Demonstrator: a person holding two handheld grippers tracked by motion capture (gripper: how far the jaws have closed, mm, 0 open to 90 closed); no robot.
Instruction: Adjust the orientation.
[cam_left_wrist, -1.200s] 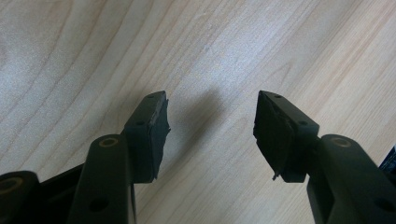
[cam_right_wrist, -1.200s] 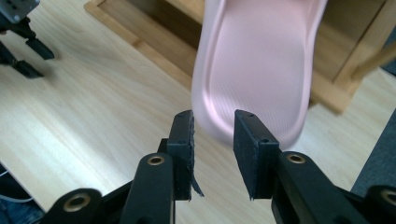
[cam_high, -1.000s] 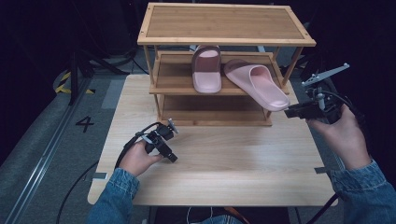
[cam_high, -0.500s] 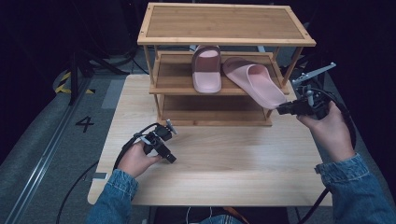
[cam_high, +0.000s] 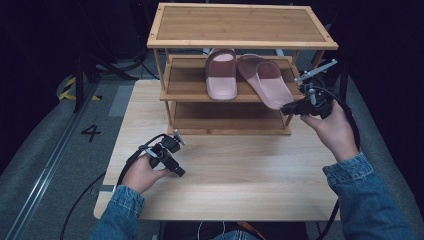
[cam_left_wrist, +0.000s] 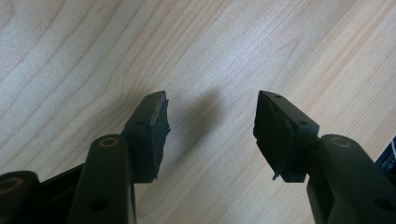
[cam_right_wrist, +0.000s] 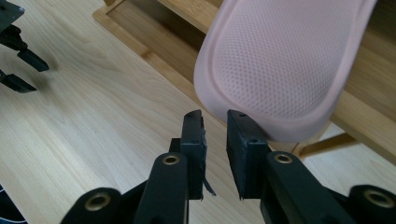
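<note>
A bamboo shoe rack (cam_high: 240, 30) stands at the back of the wooden table (cam_high: 240, 170). Two pink slippers lie on its middle shelf: one straight (cam_high: 221, 75), the other slipper (cam_high: 267, 82) angled, its heel jutting over the front edge. My right gripper (cam_high: 286, 107) sits just below and in front of that heel (cam_right_wrist: 280, 60). Its jaws (cam_right_wrist: 215, 121) have just been closing to a narrow gap, with nothing between them. My left gripper (cam_high: 176, 167) rests low over the table near the front left, open and empty (cam_left_wrist: 210, 121).
The rack's lowest shelf (cam_high: 227, 120) and its top are bare. In the right gripper view the rack's bottom rail (cam_right_wrist: 154, 51) runs just ahead, and the left gripper (cam_right_wrist: 18, 60) shows far off at the upper left. Dark floor surrounds the table.
The right hand has moved left and slightly down, toward the overhanging slipper heel. The left hand has stayed in place.
</note>
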